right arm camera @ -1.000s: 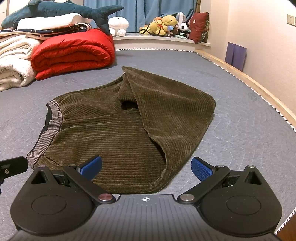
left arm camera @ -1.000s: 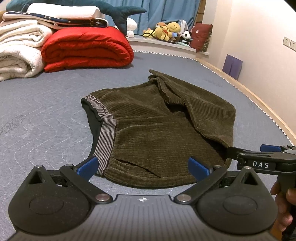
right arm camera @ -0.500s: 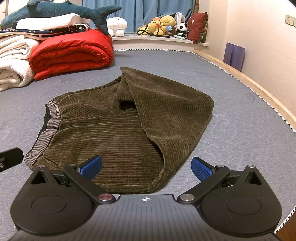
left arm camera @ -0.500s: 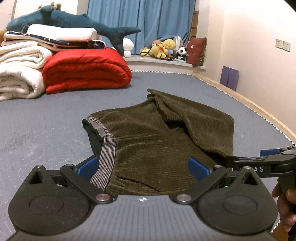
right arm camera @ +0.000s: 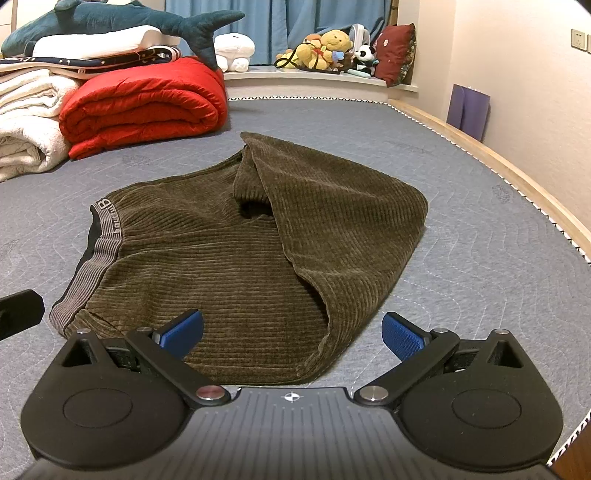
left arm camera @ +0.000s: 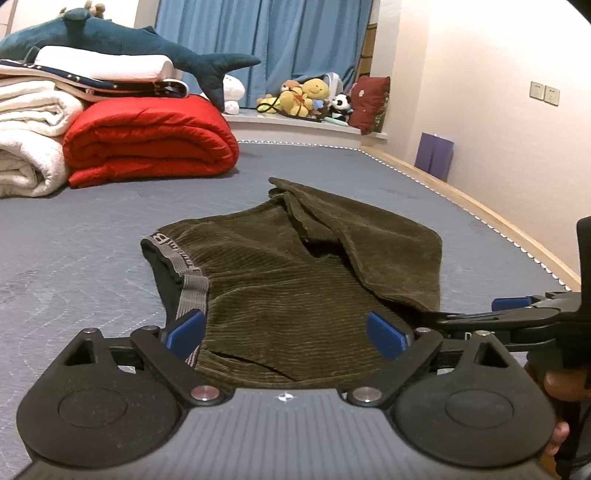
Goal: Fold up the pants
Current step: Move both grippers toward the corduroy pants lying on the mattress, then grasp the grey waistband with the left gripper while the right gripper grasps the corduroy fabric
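Olive corduroy pants [right arm camera: 229,266], partly folded

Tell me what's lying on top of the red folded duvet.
On the red duvet rests a dark star-patterned folded cloth, then a white pillow, with a blue plush shark on top. How far the cloth extends underneath the pillow is hidden.

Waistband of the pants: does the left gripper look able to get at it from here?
Probably yes: the left gripper is open, the grey waistband lies just ahead by one pad, uncovered.
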`<state>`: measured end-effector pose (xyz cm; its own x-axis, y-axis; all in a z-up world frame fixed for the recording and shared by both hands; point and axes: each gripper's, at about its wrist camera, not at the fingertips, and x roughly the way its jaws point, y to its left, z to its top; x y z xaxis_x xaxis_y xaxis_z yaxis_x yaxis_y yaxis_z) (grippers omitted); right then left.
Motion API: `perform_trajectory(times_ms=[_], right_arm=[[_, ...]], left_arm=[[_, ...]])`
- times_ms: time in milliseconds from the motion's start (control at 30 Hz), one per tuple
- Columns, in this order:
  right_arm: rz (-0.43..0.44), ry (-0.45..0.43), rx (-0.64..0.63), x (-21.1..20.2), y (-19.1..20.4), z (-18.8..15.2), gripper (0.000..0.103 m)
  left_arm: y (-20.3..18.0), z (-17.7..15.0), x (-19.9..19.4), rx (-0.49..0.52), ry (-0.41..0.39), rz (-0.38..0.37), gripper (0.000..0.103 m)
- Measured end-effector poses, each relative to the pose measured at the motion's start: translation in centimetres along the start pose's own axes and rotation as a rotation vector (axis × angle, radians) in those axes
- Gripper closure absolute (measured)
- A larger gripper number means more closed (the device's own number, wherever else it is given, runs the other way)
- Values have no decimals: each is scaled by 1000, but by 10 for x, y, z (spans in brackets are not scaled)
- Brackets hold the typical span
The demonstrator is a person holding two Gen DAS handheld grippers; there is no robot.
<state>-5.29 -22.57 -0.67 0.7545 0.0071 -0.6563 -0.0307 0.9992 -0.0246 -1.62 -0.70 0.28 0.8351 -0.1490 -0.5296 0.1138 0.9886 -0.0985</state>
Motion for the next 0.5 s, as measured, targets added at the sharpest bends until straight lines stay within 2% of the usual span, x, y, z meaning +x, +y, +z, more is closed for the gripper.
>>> perform_trajectory(times_ms=[200, 433, 500], right_arm=[[1, 0, 1, 0, 0, 0, 1], [16, 3, -14, 1, 3, -1, 2], [24, 2, -27, 1, 5, -2, 5]], left_arm=[[0, -1, -1, 6, 7, -48, 22], [-4, -3, -1, 25, 19, -95, 53], [-5, -4, 0, 28, 26, -105, 58]])
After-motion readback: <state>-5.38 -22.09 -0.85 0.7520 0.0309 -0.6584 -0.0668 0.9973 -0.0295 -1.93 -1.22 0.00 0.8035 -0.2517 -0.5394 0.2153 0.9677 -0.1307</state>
